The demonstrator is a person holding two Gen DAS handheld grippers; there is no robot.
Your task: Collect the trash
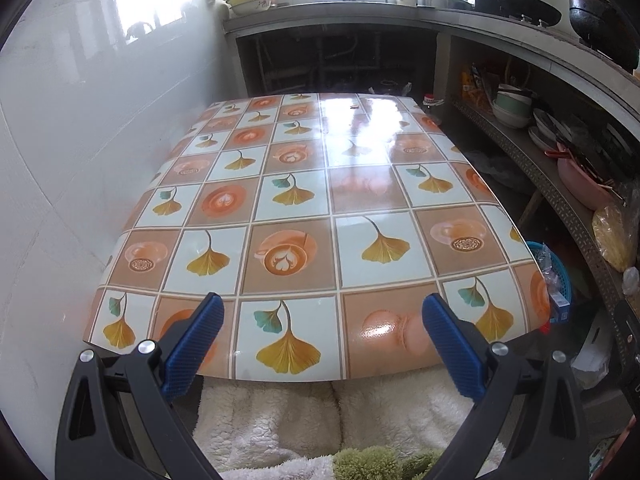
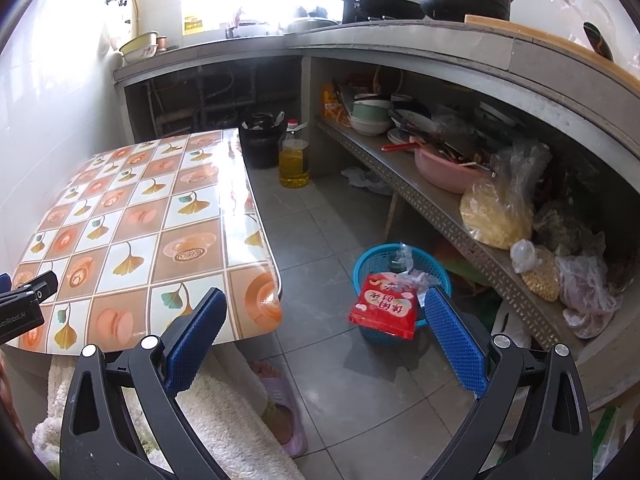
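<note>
Two grippers, both with fingers spread wide and empty: your left gripper (image 1: 322, 316) hangs over the near edge of the tabletop (image 1: 360, 184), your right gripper (image 2: 326, 312) over the floor beside it. The trash, a red snack packet (image 2: 383, 308), sits on the near rim of the blue basket (image 2: 372, 262) on the floor, with clear plastic scraps (image 2: 412, 276) just behind it. You should expect it light, crinkly and slippery, so pinch a flat edge.

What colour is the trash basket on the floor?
Blue basket; clearest in the right wrist view.
</note>
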